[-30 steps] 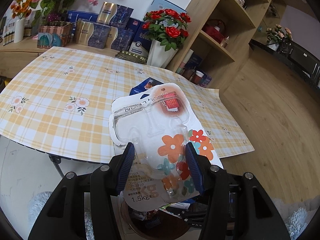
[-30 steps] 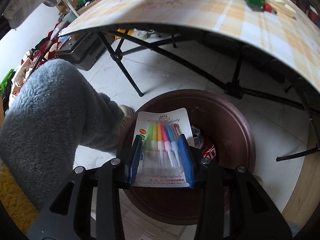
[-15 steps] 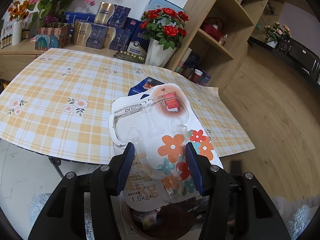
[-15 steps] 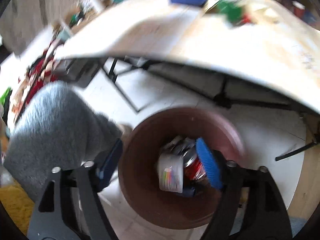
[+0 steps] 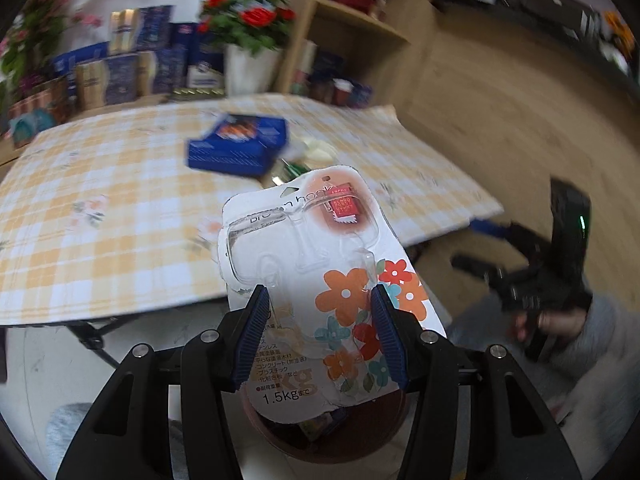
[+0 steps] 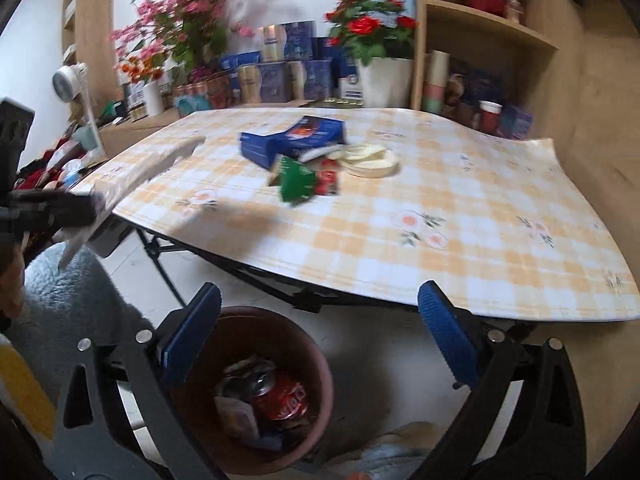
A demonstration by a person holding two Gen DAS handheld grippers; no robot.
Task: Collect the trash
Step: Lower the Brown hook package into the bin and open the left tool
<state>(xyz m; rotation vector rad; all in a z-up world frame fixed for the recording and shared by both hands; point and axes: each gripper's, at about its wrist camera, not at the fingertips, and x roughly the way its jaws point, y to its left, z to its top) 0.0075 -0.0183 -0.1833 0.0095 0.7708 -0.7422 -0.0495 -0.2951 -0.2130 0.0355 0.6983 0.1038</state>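
Note:
My left gripper is shut on a white hook blister pack with printed flowers, held above the brown trash bin. My right gripper is open and empty, raised above the same bin, which holds a red can and wrappers. On the checked table lie a blue box, a green wrapper, a red wrapper and a pale roll of tape. The right gripper also shows in the left wrist view.
The table's folding legs stand beside the bin. Flower vases and boxes line the back counter. A wooden shelf unit stands at the right. My grey fleece sleeve is at the left.
My right gripper opened and dropped the candle pack into the bin, then lifted and tilted up toward the table. My left gripper swung over the bin, still holding the hook pack.

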